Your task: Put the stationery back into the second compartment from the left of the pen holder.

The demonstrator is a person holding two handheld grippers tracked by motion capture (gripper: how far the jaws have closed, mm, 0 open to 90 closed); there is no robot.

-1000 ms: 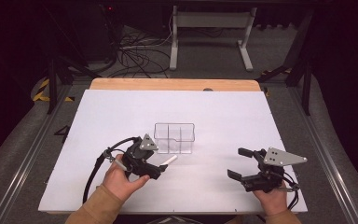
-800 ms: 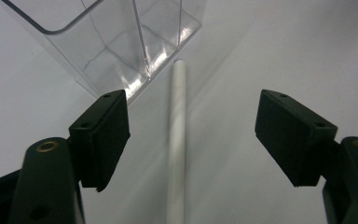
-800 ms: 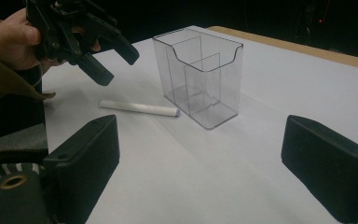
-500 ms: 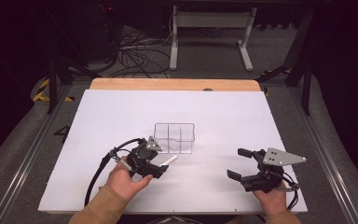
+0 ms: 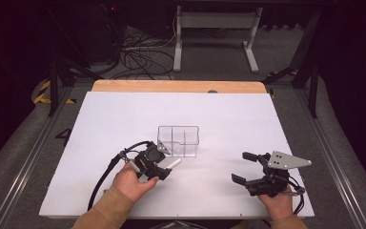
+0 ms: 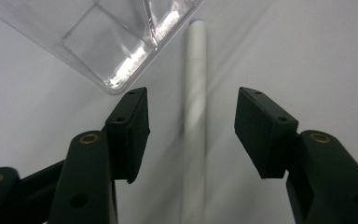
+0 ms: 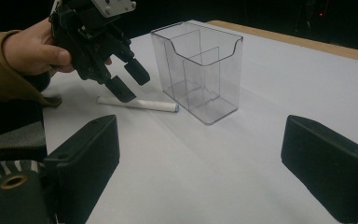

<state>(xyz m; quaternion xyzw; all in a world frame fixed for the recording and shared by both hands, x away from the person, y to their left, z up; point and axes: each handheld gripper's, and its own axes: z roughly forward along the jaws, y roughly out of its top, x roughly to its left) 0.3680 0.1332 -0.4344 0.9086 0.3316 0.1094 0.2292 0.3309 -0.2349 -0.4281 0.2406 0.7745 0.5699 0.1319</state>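
A white pen [image 5: 174,163] lies flat on the white table, just in front of a clear plastic divided box [image 5: 178,140]. My left gripper [image 5: 161,170] hangs low over the pen, pointing down. In the left gripper view the pen [image 6: 195,93] runs between the two pads, and my left gripper [image 6: 191,121] leaves a gap on both sides. Its jaws have just been closing around the pen without touching it. A corner of the box [image 6: 107,42] sits at the upper left. My right gripper [image 5: 243,168] rests open at the front right, holding nothing.
The white table sheet [image 5: 124,119] ends in a wooden strip [image 5: 178,86] at the far edge. From the right gripper view the box [image 7: 200,70] stands upright, with the pen [image 7: 140,104] and the left gripper [image 7: 128,79] to its left. Cables and a stand's legs lie on the floor beyond.
My left gripper has sunk toward the pen and its jaws have narrowed around it. The right gripper, pen and box have not moved.
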